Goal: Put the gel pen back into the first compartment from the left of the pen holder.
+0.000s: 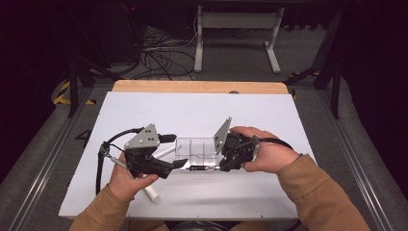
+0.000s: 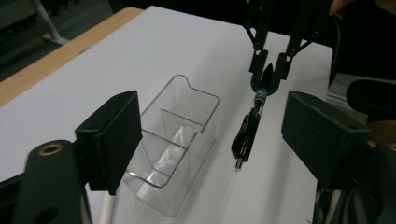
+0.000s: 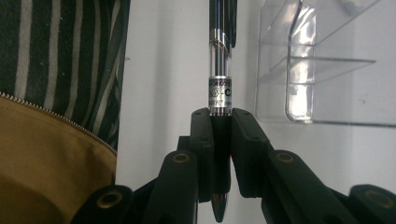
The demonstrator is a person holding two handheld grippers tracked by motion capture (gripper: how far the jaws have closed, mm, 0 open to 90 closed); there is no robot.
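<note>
High view first: a white rectangular table top with a pale wooden strip along its far edge carries a clear plastic organiser box with inner dividers, lying on its side between the two hand-held tools. The left gripper, held in the person's left hand, points toward the box from the left, with its jaws spread apart and nothing between them; the box sits just beyond their tips. A white cylindrical stick lies on the table near that hand, partly hidden beneath it.

From the right, the right gripper, in the person's right hand, has its jaws pressed together on a slim black pen with a clear barrel section and a metal band. The pen lies roughly level just above or on the table, along the near side of the box, pointing toward the left gripper.

Left gripper view shows the box open toward the camera, close to the left jaw, and the pen to its right, pinched at its far end by the right gripper.

Right gripper view shows the pen clamped near its tip between the two black pads, the barrel running away from the camera, with the box just beside it on the right and a tan sleeve at the left.
</note>
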